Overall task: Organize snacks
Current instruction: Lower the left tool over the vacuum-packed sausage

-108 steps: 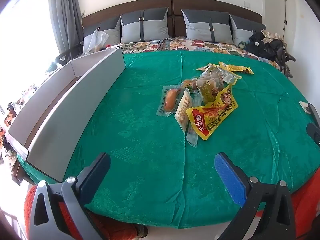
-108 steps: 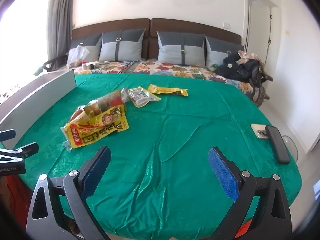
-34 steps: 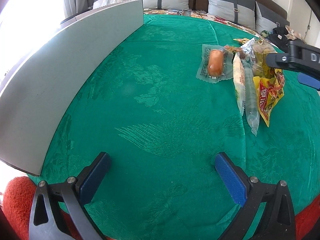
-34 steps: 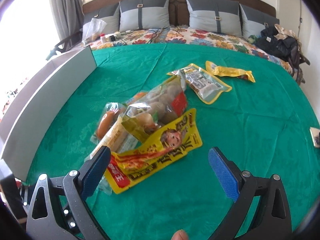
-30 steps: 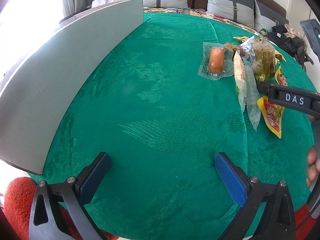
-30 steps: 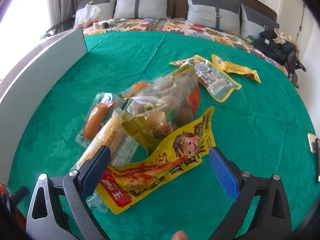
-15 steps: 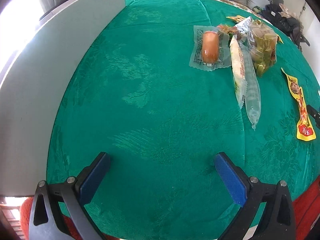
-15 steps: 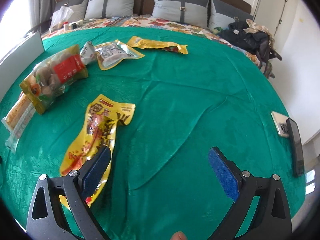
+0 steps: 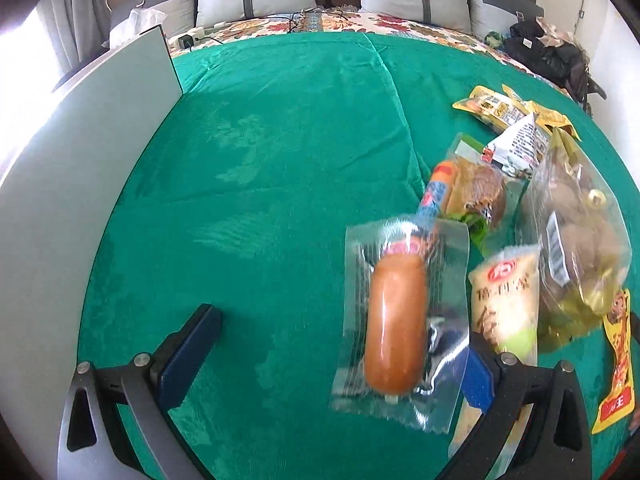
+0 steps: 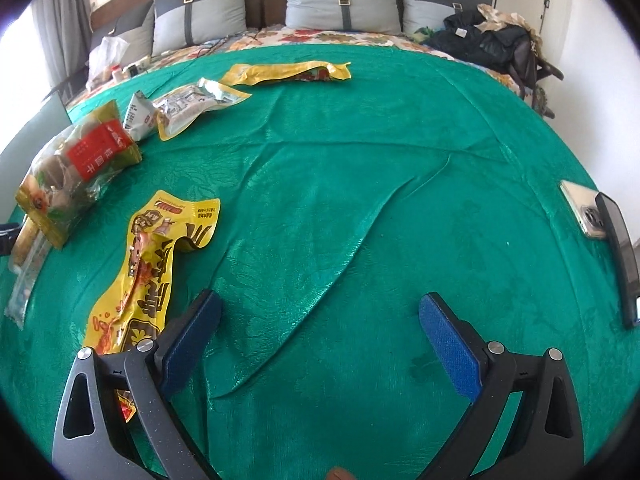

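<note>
Left wrist view: the clear-wrapped sausage pack (image 9: 396,320) lies on the green cloth (image 9: 280,160), apparently overlapping the left gripper's (image 9: 328,356) right finger; jaws wide, gripping nothing. Right gripper (image 10: 320,328) gapes empty beside the yellow pouch (image 10: 152,264).

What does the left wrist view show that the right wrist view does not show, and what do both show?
Only the left wrist view: the sausage pack near the open left gripper, and the grey box wall at full length.

Only the right wrist view: two phones at the table edge, the long yellow packet, and the open right gripper.

Both: the green cloth, the mushroom bag, and the yellow cartoon packet.
</note>
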A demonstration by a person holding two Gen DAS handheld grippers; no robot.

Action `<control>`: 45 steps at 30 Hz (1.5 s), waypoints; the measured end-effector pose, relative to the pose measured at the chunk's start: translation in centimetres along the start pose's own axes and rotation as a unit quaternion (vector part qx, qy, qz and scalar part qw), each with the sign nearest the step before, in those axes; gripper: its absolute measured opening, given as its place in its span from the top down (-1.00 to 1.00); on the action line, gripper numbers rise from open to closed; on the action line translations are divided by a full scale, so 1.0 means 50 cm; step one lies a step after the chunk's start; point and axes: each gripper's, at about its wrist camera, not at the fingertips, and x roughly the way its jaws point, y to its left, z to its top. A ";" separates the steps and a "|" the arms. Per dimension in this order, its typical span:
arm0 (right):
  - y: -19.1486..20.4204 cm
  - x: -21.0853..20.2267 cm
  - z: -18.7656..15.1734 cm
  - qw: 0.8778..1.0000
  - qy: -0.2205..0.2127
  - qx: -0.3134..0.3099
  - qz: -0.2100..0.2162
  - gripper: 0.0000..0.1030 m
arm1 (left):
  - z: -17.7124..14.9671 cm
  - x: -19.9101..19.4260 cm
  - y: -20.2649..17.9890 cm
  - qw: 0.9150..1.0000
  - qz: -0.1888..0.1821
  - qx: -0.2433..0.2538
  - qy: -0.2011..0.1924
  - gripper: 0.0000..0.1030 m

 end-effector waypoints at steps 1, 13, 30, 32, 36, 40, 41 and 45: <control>-0.001 0.000 -0.001 1.000 0.000 0.000 0.000 -0.96 | 0.013 0.007 0.000 1.000 0.000 0.000 0.000 -1.00; -0.001 -0.001 -0.001 1.000 0.000 0.000 0.000 -0.97 | 0.099 0.063 0.020 0.998 -0.006 0.009 -0.057 -1.00; -0.001 -0.002 0.000 1.000 0.000 0.000 -0.001 -0.96 | 0.098 0.062 0.020 0.998 -0.006 0.008 -0.058 -1.00; -0.001 -0.002 0.000 1.000 0.000 0.000 -0.001 -0.96 | 0.097 0.062 0.019 0.998 -0.006 0.008 -0.058 -1.00; -0.001 -0.002 0.000 1.000 0.000 0.000 0.000 -0.96 | 0.098 0.063 0.019 0.998 -0.006 0.008 -0.058 -1.00; -0.001 -0.002 -0.001 1.000 0.000 -0.001 -0.001 -0.96 | 0.098 0.063 0.019 0.998 -0.006 0.008 -0.058 -1.00; -0.001 -0.002 -0.001 1.000 0.000 -0.001 -0.001 -0.96 | 0.098 0.063 0.019 0.998 -0.006 0.008 -0.058 -1.00; -0.001 -0.002 0.000 1.000 0.000 0.000 -0.001 -0.96 | 0.099 0.064 0.019 0.998 -0.006 0.008 -0.058 -1.00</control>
